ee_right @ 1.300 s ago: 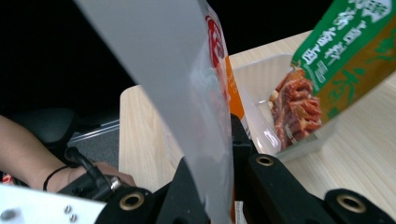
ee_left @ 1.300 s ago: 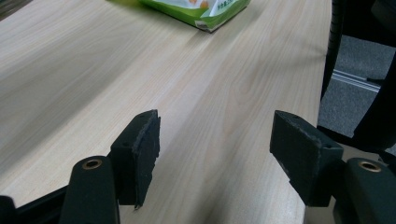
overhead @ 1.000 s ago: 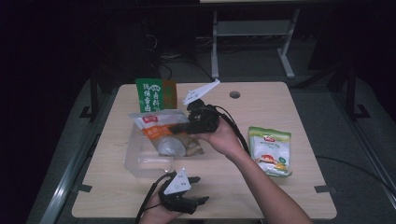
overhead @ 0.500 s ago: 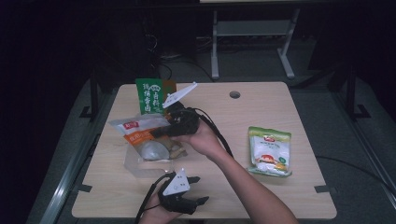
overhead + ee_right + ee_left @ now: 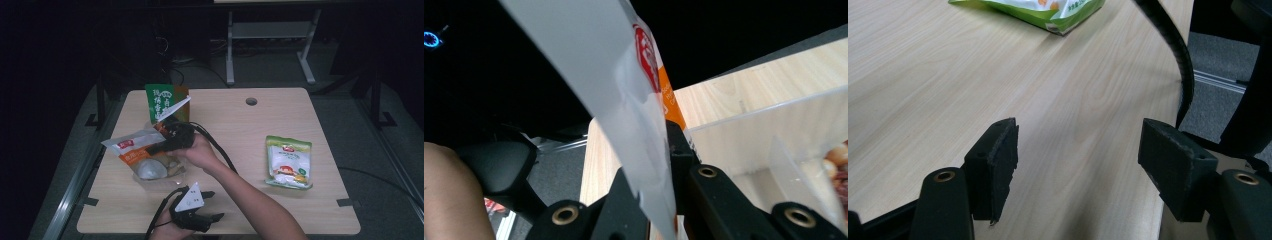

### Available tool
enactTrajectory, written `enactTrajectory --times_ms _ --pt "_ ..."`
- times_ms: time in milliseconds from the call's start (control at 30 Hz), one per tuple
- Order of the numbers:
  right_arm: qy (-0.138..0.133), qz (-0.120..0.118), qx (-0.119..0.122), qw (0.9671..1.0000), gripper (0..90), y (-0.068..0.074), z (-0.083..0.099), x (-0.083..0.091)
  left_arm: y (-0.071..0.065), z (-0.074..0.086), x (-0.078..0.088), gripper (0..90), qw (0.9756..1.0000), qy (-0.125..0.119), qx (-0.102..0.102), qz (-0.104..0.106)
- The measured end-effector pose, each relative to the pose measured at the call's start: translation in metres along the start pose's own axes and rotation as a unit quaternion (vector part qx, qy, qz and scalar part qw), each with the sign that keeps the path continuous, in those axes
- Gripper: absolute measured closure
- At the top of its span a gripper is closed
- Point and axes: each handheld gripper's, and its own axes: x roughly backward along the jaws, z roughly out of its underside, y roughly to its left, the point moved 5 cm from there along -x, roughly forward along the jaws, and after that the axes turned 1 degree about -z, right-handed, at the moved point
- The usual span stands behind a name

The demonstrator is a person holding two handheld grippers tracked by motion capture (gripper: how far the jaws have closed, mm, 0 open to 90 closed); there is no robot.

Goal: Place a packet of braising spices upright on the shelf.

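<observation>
My right gripper (image 5: 159, 146) is shut on the edge of an orange and white snack bag (image 5: 131, 149), held tilted over the left part of a clear plastic bin (image 5: 150, 181). In the right gripper view the jaws (image 5: 664, 145) pinch the bag's white rim (image 5: 624, 85), with the bin's clear wall (image 5: 769, 125) just beyond. My left gripper (image 5: 214, 205) rests by the table's front edge, jaws apart with nothing between them. The left gripper view shows its open jaws (image 5: 1078, 135) over bare wood.
A green snack bag (image 5: 161, 99) stands behind the bin. A green and white pouch (image 5: 289, 162) lies flat at the right, its edge also at the top of the left gripper view as a pouch (image 5: 1048, 10). The right gripper's cable (image 5: 220, 150) crosses the table. A round hole (image 5: 251, 101) sits far back.
My right gripper has carried the orange bag leftward and lower, from over the bin's back right to its left side. The left gripper has stayed put.
</observation>
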Motion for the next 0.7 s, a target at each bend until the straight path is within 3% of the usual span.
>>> enactTrajectory --times_ms 100,200,333,367,533,700 --pt "0.001 -0.001 -0.010 1.0000 90.0 -0.006 0.008 -0.010 0.000 0.000 0.000 32.0 0.9999 0.003 -0.012 -0.001" --pt "0.007 0.003 -0.018 0.9998 89.8 -0.012 0.017 -0.018 -0.002 -0.001 0.000 32.0 0.9999 0.002 -0.011 0.001" --pt "0.013 0.005 -0.018 0.9998 83.9 -0.013 0.019 -0.018 -0.002 0.000 0.001 32.0 0.9998 0.007 -0.019 0.000" --pt "0.007 0.023 -0.007 0.9997 80.6 -0.012 0.016 -0.013 -0.002 -0.001 0.000 32.0 0.9998 0.007 -0.020 0.000" --pt "0.034 0.052 0.013 0.9980 80.3 -0.007 0.016 0.001 -0.004 0.000 -0.002 31.9 0.9999 0.007 -0.015 0.002" --pt "0.064 0.073 0.022 0.9950 89.7 -0.004 0.022 0.004 -0.006 0.000 -0.003 31.8 0.9997 0.012 -0.021 0.004"
